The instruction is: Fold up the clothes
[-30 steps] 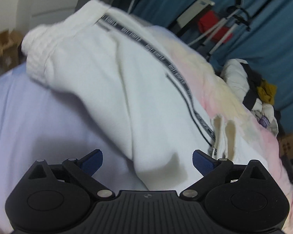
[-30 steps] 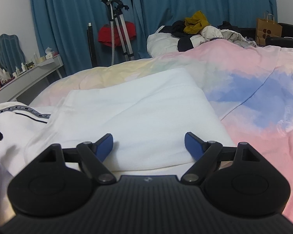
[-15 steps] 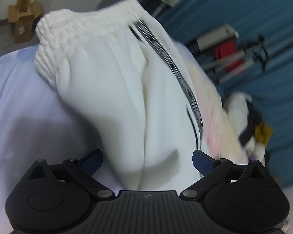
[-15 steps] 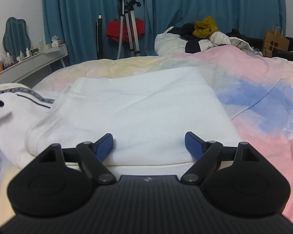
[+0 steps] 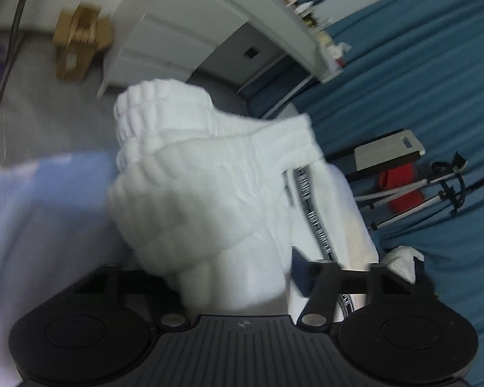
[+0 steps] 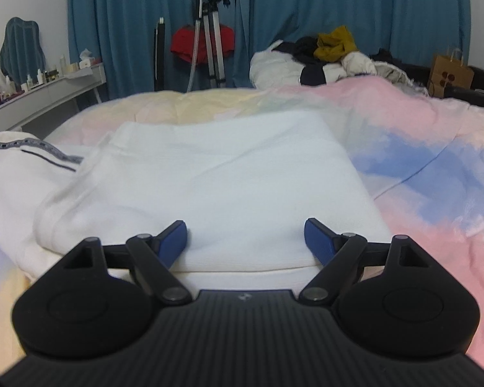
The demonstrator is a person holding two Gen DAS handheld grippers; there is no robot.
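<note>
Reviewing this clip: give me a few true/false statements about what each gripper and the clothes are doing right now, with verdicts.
1. The left gripper has white ribbed cloth bunched between its jaws. True.
2. The right gripper is clamped shut on the folded white garment. False: its jaws stand wide open, with that garment lying between and ahead of them.
3. A black-and-white patterned stripe runs along the white clothing at the left of the right wrist view. True.
4. The bedspread is plain grey. False: it is pastel pink, blue and yellow.
5. A mustard-yellow item tops the far clothes pile. True.
</note>
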